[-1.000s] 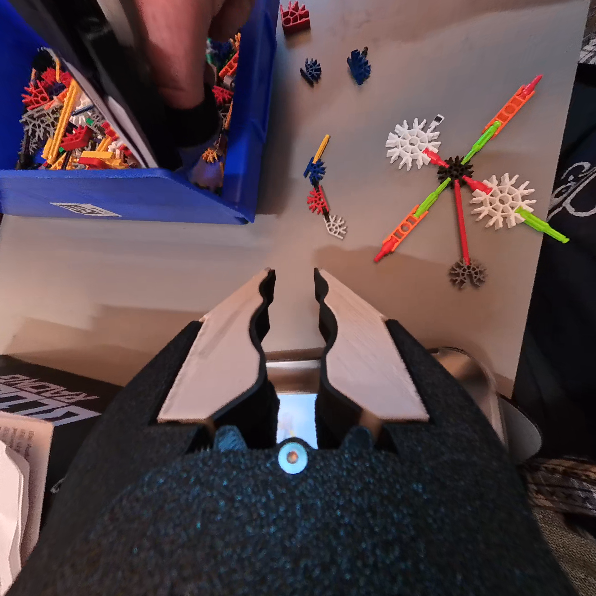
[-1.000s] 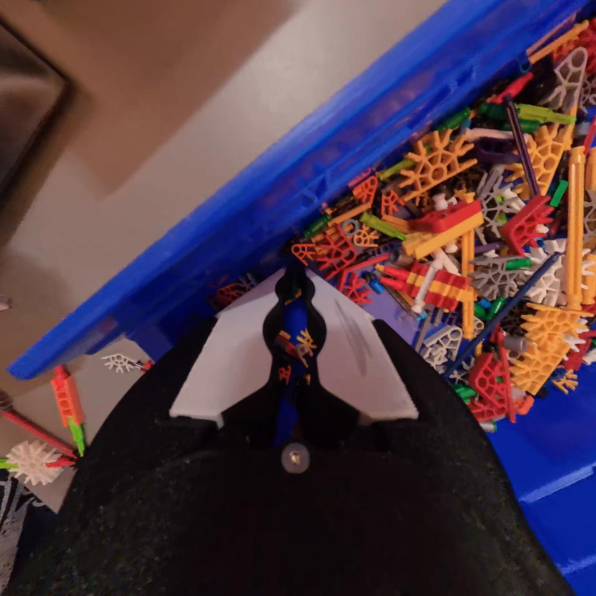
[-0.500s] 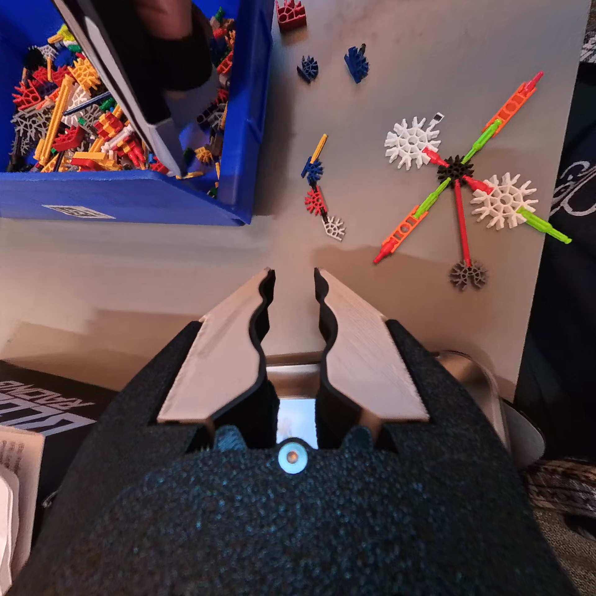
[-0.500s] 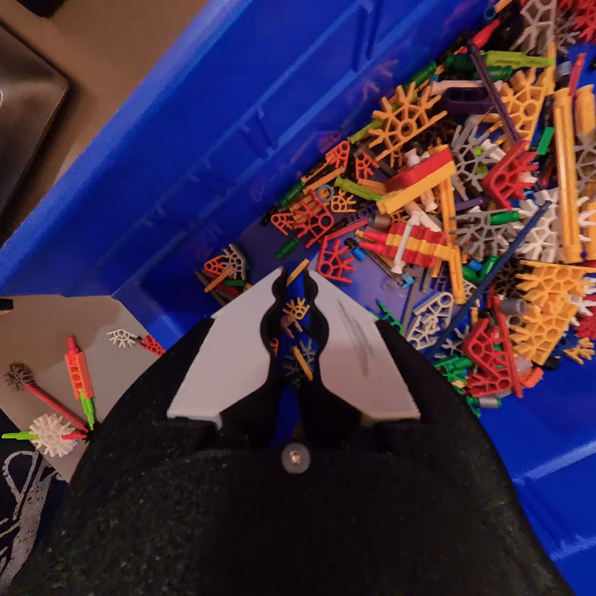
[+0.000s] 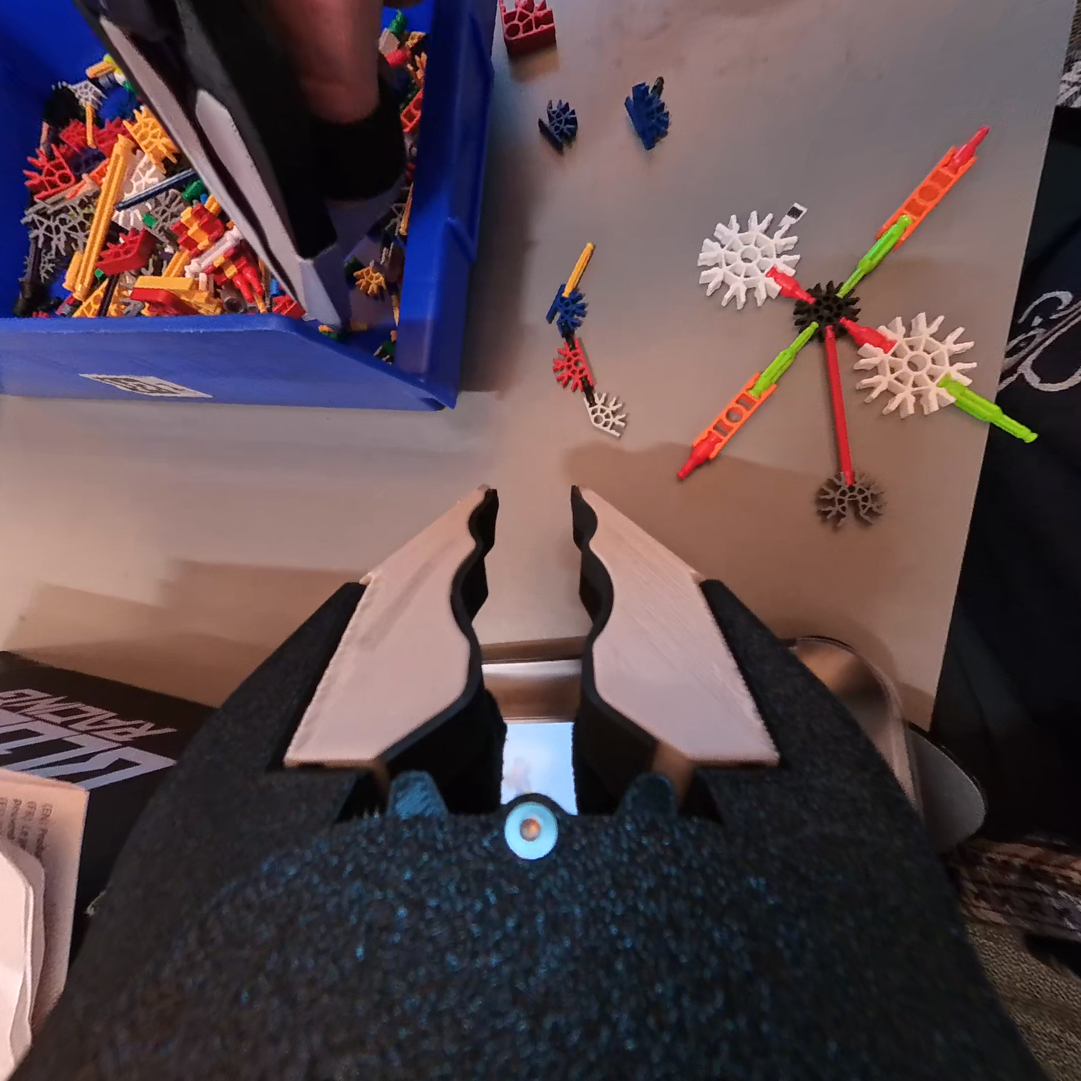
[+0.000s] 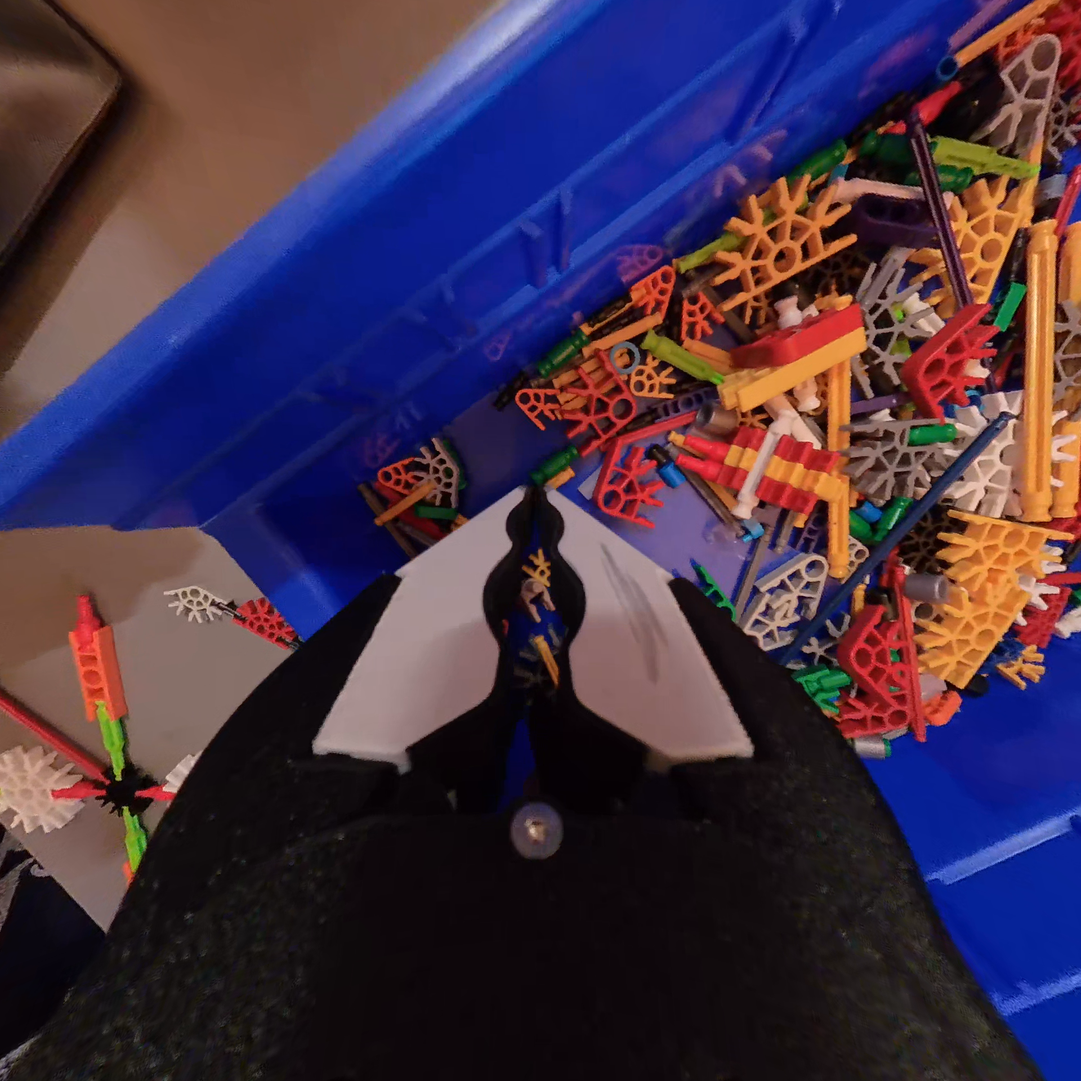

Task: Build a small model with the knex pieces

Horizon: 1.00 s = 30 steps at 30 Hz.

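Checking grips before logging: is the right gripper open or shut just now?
Shut. In its wrist view the right gripper's tips meet with no gap, down inside the blue bin. Whether they pinch a piece, cannot tell.

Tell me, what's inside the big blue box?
The blue box holds a jumble of colourful building-toy rods and connectors, and the right gripper reaches in. Its bottom under the pile is hidden.
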Motion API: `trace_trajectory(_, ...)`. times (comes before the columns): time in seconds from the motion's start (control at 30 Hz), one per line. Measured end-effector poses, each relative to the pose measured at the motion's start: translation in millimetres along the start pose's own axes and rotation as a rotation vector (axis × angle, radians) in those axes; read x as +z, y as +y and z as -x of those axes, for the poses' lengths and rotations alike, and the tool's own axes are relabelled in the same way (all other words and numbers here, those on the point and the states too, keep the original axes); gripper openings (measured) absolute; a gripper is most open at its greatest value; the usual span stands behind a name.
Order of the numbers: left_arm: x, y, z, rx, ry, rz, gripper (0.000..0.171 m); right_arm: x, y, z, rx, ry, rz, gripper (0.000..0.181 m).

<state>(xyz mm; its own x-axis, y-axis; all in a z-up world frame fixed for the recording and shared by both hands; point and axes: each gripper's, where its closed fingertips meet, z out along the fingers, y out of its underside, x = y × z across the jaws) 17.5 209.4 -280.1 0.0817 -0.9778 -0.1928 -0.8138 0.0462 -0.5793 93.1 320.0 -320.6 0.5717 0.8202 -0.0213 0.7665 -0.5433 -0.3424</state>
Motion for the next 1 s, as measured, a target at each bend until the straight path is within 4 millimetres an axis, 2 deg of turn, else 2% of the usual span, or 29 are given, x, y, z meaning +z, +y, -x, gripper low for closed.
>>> trace_trajectory(0.13,1.0,1.2,-0.2,0.0,0.002,0.009,0.025,0.7,0.4,1.8,0.006,0.005,0.031,0.008)
trace_trajectory(0.27,0.4,-0.3,-0.3,0.002,0.0,0.008,0.025,1.6,0.6,-2.1,0.014,0.021,0.047,0.0)
trace_trajectory(0.4,0.8,-1.1,-1.0,0.005,0.0,0.011,0.025,1.7,0.4,-2.9,-0.021,0.054,0.069,0.0)
trace_trajectory(0.57,-1.4,-1.9,-2.2,0.006,-0.004,0.009,0.025,-1.2,1.9,-4.8,0.021,0.025,0.046,0.001)
trace_trajectory(0.67,-1.8,-0.5,-2.5,0.003,-0.004,0.013,0.025,-2.0,-1.3,3.7,0.038,-0.02,0.033,0.017)
trace_trajectory(0.7,-1.7,0.2,-2.5,0.004,-0.004,0.016,0.025,-0.7,0.3,2.1,0.033,-0.001,0.051,0.018)
trace_trajectory(1.0,-2.0,0.6,-3.3,0.004,-0.004,0.015,0.025,2.4,6.7,-8.6,-0.001,0.086,0.093,0.002)
